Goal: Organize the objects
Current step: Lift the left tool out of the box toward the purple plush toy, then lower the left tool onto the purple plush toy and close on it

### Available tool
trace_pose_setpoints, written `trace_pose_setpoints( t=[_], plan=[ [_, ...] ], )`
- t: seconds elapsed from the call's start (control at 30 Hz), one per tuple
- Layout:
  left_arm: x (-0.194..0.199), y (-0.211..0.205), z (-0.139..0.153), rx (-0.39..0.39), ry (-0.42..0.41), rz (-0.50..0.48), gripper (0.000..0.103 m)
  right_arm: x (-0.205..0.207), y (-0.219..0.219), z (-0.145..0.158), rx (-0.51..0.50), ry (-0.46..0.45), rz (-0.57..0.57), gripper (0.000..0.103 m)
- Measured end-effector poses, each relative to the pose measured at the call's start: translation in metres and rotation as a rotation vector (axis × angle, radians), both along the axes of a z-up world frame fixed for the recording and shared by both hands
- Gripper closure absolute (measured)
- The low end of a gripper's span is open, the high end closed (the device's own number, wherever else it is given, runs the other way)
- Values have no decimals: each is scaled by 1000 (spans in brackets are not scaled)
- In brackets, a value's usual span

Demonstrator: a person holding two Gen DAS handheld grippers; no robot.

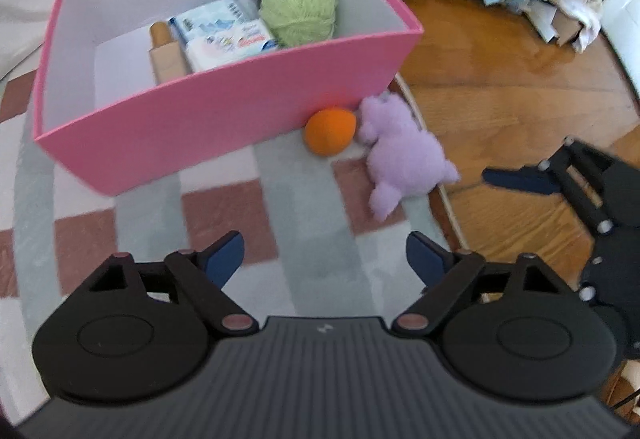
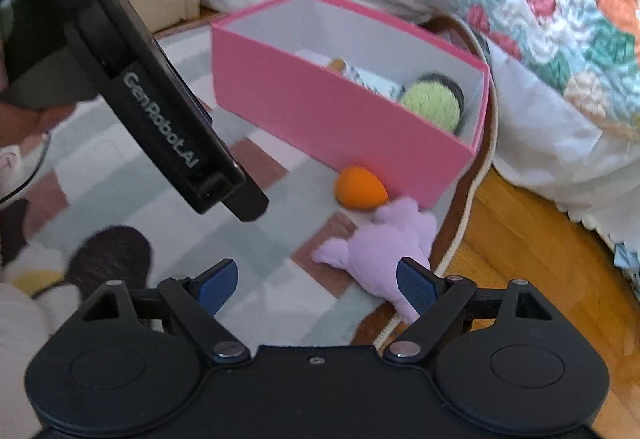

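— Plush (image 2: 384,247) lies where?

— On the rug (image 1: 280,175), touching the orange ball (image 1: 330,131) by the pink box (image 1: 224,123); its long axis runs from the box toward the right gripper (image 2: 316,283).

— Which claw is nearer?

— The right, I judge; the plush sits just ahead, at its right finger. Left gripper (image 1: 324,259) hangs farther back. Both gape wide, empty.
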State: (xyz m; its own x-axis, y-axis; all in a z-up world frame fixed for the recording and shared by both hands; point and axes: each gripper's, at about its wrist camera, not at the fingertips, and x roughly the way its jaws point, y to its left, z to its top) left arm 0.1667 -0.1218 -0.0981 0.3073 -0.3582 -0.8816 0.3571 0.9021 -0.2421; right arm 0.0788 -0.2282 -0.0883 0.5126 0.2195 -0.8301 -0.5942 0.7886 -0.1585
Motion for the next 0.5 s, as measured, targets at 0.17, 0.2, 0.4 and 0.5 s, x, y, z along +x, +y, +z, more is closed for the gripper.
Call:
trace_pose_setpoints(
  t=[0.17,0.2,0.4,0.5],
  plan=[
    [12,-12,-16,-119,8,-16,20,15,-11,-21,6,13,-47,14],
    [15,-14,-19,-145,13,-22,20,18,-13,-24,8,13,-56,14],
    [25,-27,-44,-204,-4,9,33,35,-21,-35,5,-1,-87,14],
    [28,-29,-53,-226,-21,33,48,45,-25,-42,-14,-7,-99,14]
  ],
)
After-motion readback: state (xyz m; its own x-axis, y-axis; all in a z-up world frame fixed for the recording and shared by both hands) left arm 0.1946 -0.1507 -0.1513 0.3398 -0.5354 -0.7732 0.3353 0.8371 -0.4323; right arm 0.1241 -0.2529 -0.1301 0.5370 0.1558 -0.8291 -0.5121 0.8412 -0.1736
